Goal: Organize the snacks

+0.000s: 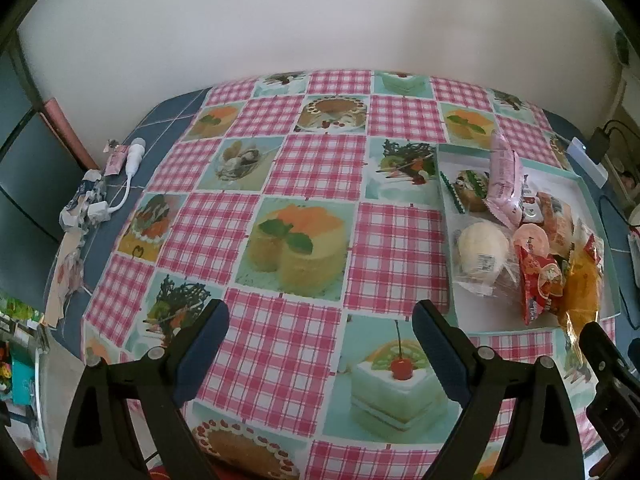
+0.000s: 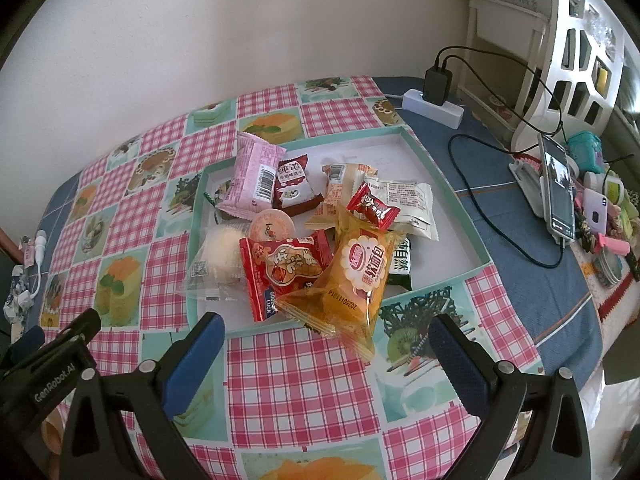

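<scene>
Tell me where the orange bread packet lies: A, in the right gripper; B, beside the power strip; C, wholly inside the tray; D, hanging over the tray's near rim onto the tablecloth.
D: the orange bread packet crosses the tray's near rim, its lower end on the tablecloth.

Two downward wrist views, tray (image 1: 452, 276) shared

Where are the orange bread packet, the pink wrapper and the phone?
orange bread packet (image 2: 356, 276), right wrist view, on its printed front.
pink wrapper (image 2: 252, 172), right wrist view, on its middle above the barcode.
phone (image 2: 559, 196), right wrist view, on its screen.
</scene>
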### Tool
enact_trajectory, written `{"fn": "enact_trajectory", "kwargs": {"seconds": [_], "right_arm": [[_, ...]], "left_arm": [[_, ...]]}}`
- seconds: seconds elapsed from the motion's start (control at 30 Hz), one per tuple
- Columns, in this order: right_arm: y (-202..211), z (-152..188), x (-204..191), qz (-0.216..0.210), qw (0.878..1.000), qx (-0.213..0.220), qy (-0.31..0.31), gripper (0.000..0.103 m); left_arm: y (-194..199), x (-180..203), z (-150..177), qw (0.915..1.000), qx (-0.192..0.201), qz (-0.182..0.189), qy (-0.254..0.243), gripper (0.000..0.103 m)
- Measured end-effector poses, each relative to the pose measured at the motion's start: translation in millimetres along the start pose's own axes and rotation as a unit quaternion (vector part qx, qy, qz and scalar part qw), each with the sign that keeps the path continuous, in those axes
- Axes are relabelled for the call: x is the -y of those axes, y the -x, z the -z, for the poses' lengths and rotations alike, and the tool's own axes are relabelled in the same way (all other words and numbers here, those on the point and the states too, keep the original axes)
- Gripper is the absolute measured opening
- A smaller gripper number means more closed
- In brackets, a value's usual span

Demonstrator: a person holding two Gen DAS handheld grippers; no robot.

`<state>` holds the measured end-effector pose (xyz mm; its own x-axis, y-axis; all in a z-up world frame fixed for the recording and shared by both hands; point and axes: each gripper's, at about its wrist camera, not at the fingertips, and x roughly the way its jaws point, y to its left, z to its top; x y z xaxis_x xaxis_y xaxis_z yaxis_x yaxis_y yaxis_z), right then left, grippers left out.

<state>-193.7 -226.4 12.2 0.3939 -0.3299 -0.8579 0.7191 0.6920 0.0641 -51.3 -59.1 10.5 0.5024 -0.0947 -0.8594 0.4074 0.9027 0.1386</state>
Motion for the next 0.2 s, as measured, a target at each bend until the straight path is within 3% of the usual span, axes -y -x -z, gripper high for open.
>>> {"fn": "enact_trajectory", "kwargs": {"seconds": [0.2], "right_arm": [[0.0,0.5,-0.3,0.000,1.000,0.000,0.000,0.103]], "left_arm": [[3.0,2.4,0.3,0.9999,0.007,0.003,-0.007,0.093]]}}
